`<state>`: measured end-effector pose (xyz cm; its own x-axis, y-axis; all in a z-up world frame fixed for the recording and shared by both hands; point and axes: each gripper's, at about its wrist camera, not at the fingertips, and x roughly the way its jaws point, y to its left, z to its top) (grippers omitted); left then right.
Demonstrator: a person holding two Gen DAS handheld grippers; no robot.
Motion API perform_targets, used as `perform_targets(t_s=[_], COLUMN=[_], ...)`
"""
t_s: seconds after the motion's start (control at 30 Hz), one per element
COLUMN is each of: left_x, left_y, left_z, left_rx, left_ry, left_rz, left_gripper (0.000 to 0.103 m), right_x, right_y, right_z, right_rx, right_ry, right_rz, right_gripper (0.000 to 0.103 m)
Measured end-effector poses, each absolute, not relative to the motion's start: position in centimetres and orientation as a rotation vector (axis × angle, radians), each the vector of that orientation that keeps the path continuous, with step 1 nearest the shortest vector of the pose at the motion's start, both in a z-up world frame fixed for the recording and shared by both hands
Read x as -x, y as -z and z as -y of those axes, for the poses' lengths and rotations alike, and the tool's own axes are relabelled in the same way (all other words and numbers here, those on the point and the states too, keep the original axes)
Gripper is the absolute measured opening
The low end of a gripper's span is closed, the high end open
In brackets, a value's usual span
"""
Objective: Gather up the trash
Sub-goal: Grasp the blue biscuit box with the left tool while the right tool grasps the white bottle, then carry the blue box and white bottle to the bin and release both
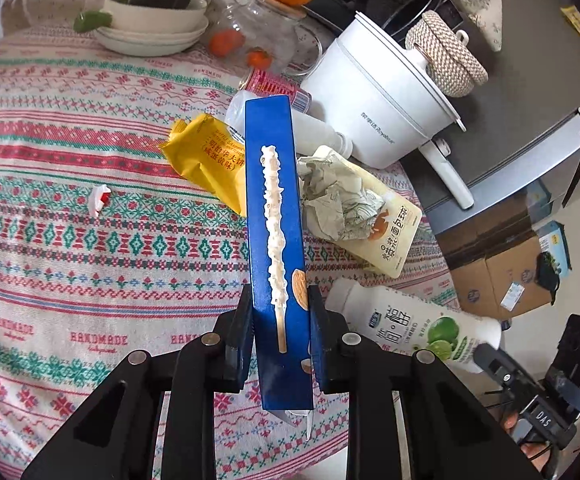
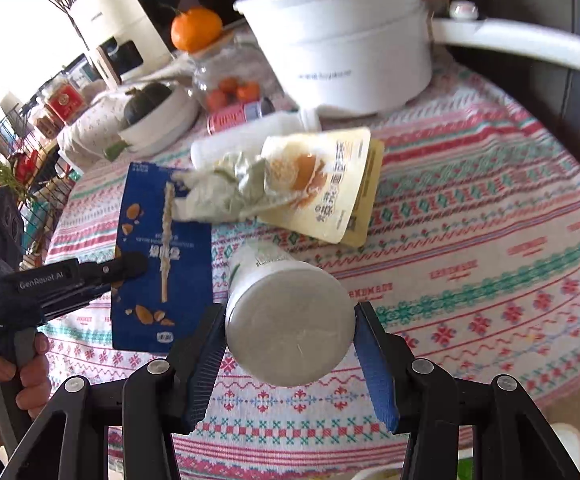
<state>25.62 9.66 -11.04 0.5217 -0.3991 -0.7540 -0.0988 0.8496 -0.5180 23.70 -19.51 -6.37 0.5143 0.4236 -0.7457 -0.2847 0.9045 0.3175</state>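
**Both grippers loaded with trash over the patterned table**

The left gripper (image 1: 281,334) is clamped on a flat blue snack box (image 1: 276,216), its fingers pressing the box's two broad faces near the lower end. The box stands edge-on in the left wrist view, lifted above the tablecloth (image 1: 70,240); from the right wrist view the same blue box (image 2: 162,256) shows its printed face, with the left gripper reaching in from the left side.

The right gripper (image 2: 290,328) holds a white bottle (image 2: 290,320) by its body, one finger on each side, the bottle's round base facing the camera. In the left wrist view that bottle (image 1: 413,320) lies sideways near the table's edge, its green lime label showing.

On the cloth beyond the box lie a yellow wrapper (image 1: 206,160), a crumpled paper ball (image 1: 337,196) resting on a cream pouch (image 1: 393,232), a red can (image 1: 274,84) and a small torn scrap (image 1: 98,199). A white pot (image 1: 385,108) stands behind them, just beside the pile.
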Motion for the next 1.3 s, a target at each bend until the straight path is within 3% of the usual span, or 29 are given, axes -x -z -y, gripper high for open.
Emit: perform_targets(t_s=[0.2, 0.73, 1.3], left_x=[-22.7, -16.6, -12.0], left_y=[8.1, 5.4, 11.7], left_z=[-8.8, -1.3, 14.9], left_rx=[0.362, 0.261, 0.108], left_ry=[0.124, 0.416, 0.812], left_rz=[-0.978, -0.971, -1.393], left_gripper=[0.025, 0.025, 0.025], right_x=[-20.9, -13.2, -8.8], right_y=[3.7, -0.8, 0.5], right_z=[20.7, 25.0, 35.4], right_rx=[-0.112, -0.041, -0.032], right_ry=[-0.394, -0.308, -0.068], right_rz=[-0.879, -0.818, -0.865], right_gripper=[0.055, 0.055, 0.055])
